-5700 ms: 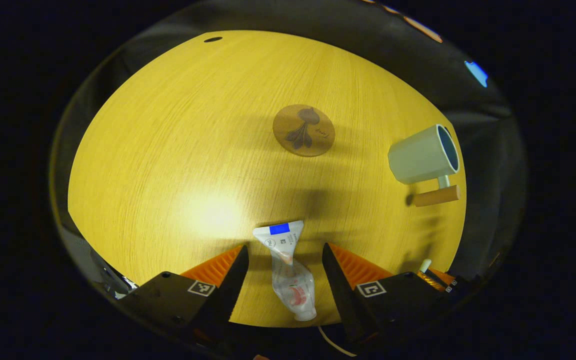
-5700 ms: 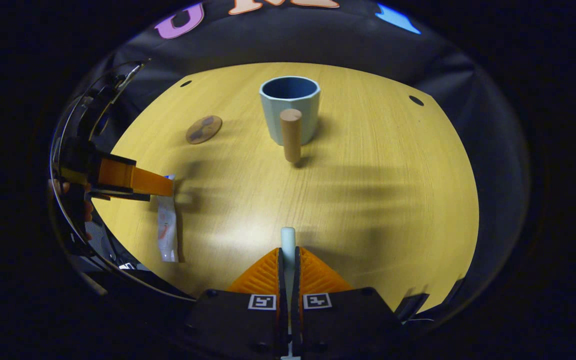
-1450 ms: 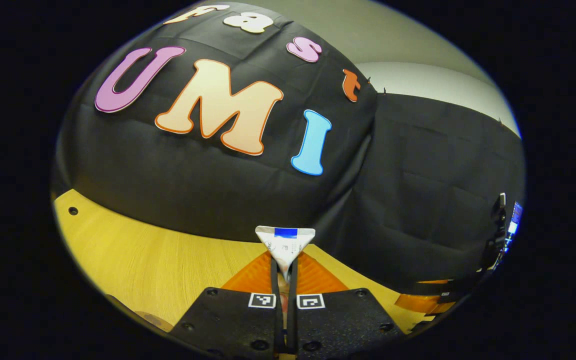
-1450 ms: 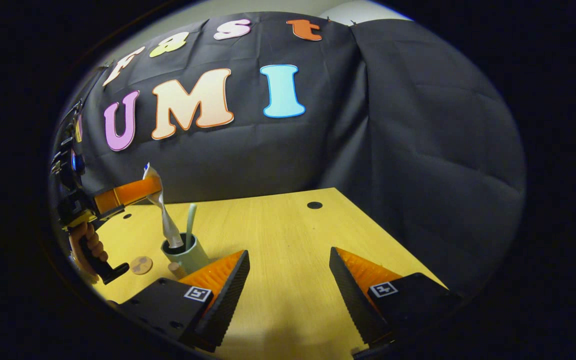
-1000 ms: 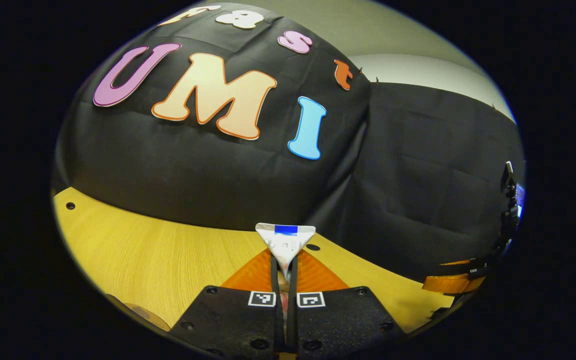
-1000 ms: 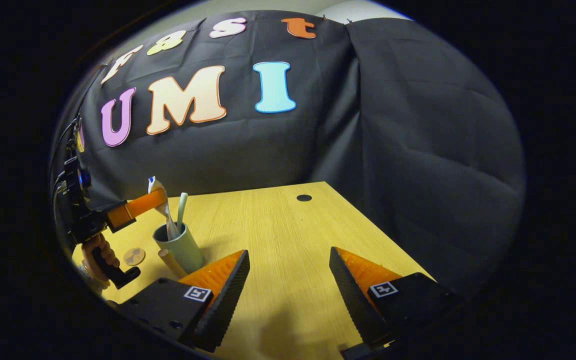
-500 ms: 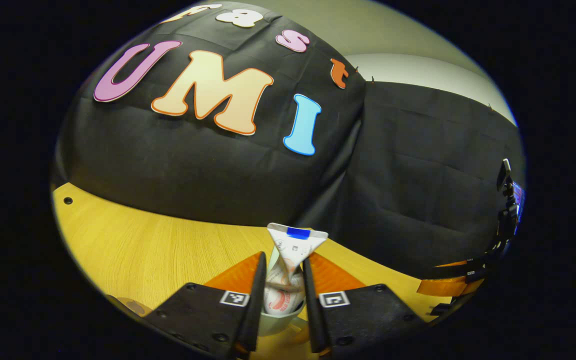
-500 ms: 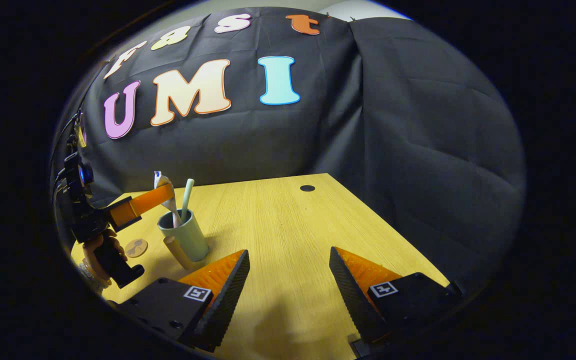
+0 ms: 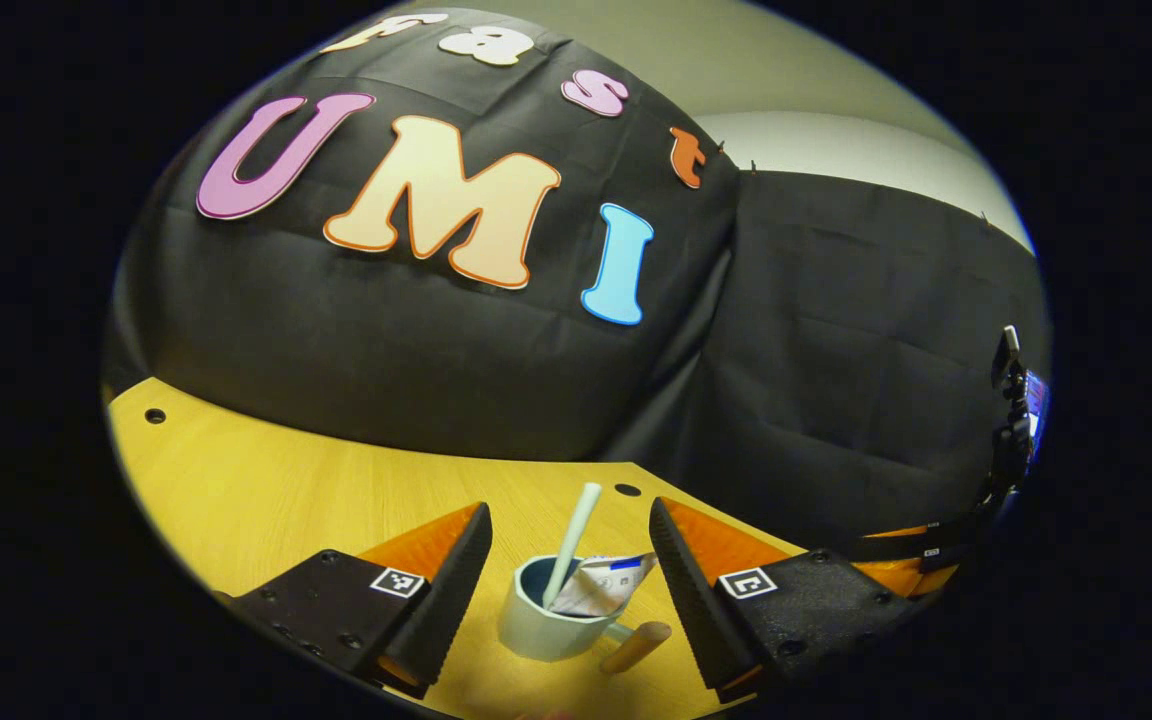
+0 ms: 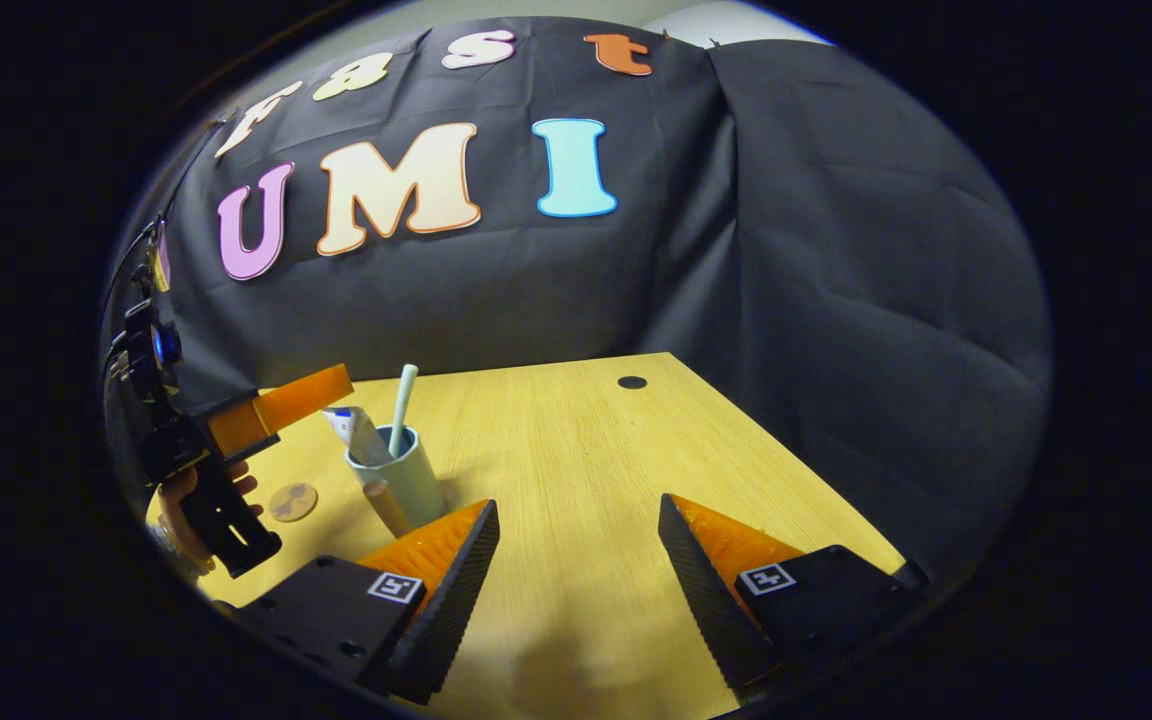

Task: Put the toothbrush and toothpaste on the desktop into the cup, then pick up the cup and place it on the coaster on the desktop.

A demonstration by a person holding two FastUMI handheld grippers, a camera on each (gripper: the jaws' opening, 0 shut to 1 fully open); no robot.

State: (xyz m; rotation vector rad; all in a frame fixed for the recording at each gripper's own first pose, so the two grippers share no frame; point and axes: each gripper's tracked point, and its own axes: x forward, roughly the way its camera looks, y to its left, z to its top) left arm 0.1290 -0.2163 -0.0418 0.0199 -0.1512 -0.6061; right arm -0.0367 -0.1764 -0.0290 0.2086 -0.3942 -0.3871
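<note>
In the left gripper view, the left gripper (image 9: 569,545) hangs with its fingers spread wide and nothing between them. Just beyond and below the fingertips stands the cup (image 9: 548,628), upright on the desk (image 9: 266,500), its wooden handle (image 9: 636,646) sticking out toward the camera side. The toothbrush (image 9: 574,540) leans in the cup with its pale stem rising above the rim, and the toothpaste (image 9: 601,590) sits crumpled beside it, its flat end tipped over the rim. At the far right edge the right gripper (image 9: 911,565) shows partly.

In the right gripper view, the right gripper (image 10: 579,535) is also spread wide and holds nothing, above bare desk (image 10: 586,450). Past its left finger the cup (image 10: 401,478) stands with the toothbrush (image 10: 401,395) and toothpaste (image 10: 354,430) inside and the handle (image 10: 388,507) facing near. The coaster (image 10: 293,501) lies flat on the desk just left of the cup, apart from it. Above it the left gripper (image 10: 301,397) is held by a hand (image 10: 198,505), apart from the toothpaste.
</note>
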